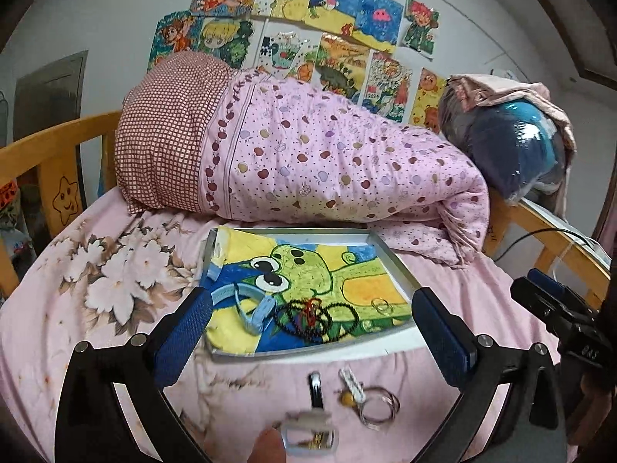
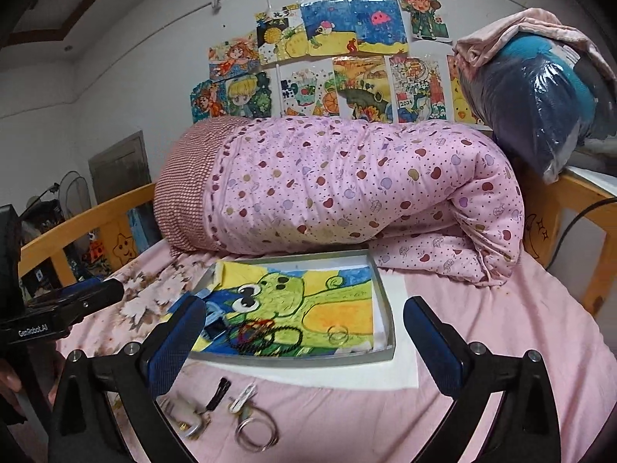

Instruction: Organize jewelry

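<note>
Both tools hang empty above the bed [image 2: 482, 328], between placements, with part of the jewelry in the tray and part not yet moved.

The left gripper [image 1: 308, 332] has its fingers [image 1: 185, 332] spread wide with nothing between them; the right gripper [image 2: 304, 339] likewise, blue fingers [image 2: 432, 347] wide apart and clear of everything.

Nearest, at six o'clock below the left fingers, lie the loose pieces on the sheet: a clear box [image 1: 310, 438] of small items, a dark clip [image 1: 316, 389], a white clip [image 1: 351, 384] and thin wire hoops [image 1: 378, 409]. From the right wrist the same hoops [image 2: 256, 430] sit at about seven o'clock, low between the fingers.

Farther, at twelve o'clock, the metal tray [image 1: 397, 266] lined with a frog drawing holds a pale blue band [image 1: 246, 303], a black bead strand [image 1: 320, 318] and a small ring [image 1: 380, 305].

Judging by this, the next move is a descent onto one loose piece, likely the hoops, needing a low, narrow pinch against soft bedding.
</note>
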Action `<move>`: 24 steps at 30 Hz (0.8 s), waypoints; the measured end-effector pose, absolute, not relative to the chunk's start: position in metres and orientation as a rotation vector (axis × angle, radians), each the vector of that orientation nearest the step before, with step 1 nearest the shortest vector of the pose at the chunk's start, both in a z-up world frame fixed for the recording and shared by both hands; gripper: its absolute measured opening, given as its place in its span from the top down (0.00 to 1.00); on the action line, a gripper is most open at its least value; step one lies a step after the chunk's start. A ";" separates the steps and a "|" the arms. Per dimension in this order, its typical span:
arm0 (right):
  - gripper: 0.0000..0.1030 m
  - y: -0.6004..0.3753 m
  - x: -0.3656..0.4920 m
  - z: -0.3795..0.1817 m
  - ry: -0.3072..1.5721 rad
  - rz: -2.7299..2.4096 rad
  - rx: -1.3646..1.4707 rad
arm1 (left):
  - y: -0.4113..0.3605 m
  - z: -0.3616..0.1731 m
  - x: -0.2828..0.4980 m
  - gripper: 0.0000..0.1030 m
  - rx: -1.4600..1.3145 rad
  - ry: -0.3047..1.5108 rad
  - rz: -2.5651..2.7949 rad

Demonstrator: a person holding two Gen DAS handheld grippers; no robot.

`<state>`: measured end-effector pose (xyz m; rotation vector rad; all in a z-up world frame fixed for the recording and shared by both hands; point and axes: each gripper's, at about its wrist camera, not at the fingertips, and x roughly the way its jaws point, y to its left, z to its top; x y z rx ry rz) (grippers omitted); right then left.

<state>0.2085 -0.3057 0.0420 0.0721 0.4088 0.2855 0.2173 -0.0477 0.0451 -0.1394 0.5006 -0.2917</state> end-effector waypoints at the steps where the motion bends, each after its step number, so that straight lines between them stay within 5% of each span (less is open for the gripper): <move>1: 0.00 -0.305 0.203 0.042 0.408 0.286 0.071 | -0.046 0.044 0.209 0.02 -0.134 0.496 -0.287; 24: 0.00 -0.264 0.112 -0.037 0.641 0.372 -0.029 | -0.020 -0.029 0.104 0.02 -0.021 0.666 -0.261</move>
